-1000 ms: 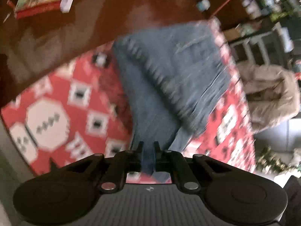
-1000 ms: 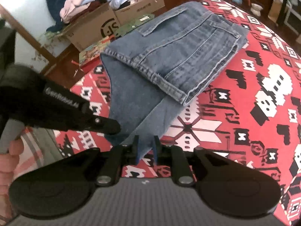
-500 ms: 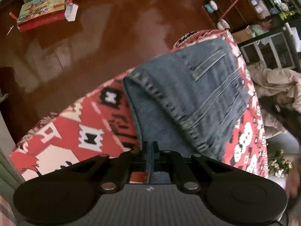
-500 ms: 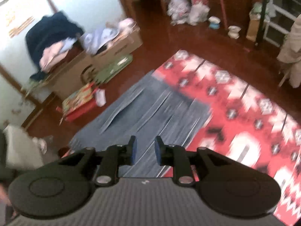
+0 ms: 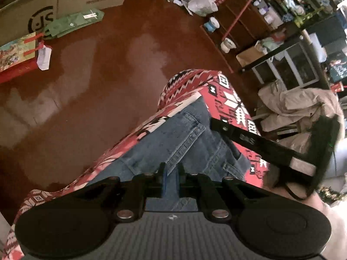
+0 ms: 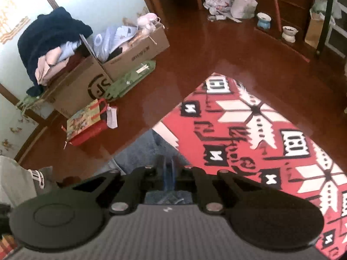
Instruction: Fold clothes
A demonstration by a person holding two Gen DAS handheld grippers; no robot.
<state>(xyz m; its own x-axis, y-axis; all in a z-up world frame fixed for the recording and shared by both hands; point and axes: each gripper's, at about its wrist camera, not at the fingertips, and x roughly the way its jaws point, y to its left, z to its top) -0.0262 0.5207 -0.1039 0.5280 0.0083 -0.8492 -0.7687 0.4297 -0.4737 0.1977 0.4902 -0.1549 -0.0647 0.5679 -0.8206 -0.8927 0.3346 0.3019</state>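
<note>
Your left gripper (image 5: 171, 169) is parted, nothing pinched — the jeans (image 5: 184, 143) lie just ahead on the red patterned cloth (image 5: 229, 99). Your right gripper (image 6: 168, 169) clenches a denim edge.

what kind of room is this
Probably a cluttered living or storage room at home: cardboard boxes heaped with clothes on a glossy red-brown floor, wooden shelves, and jeans on a red patterned cloth.

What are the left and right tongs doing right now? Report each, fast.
Left tongs: open a little, over the jeans, denim between the fingers.
Right tongs: shut on a fold of the jeans.
</note>
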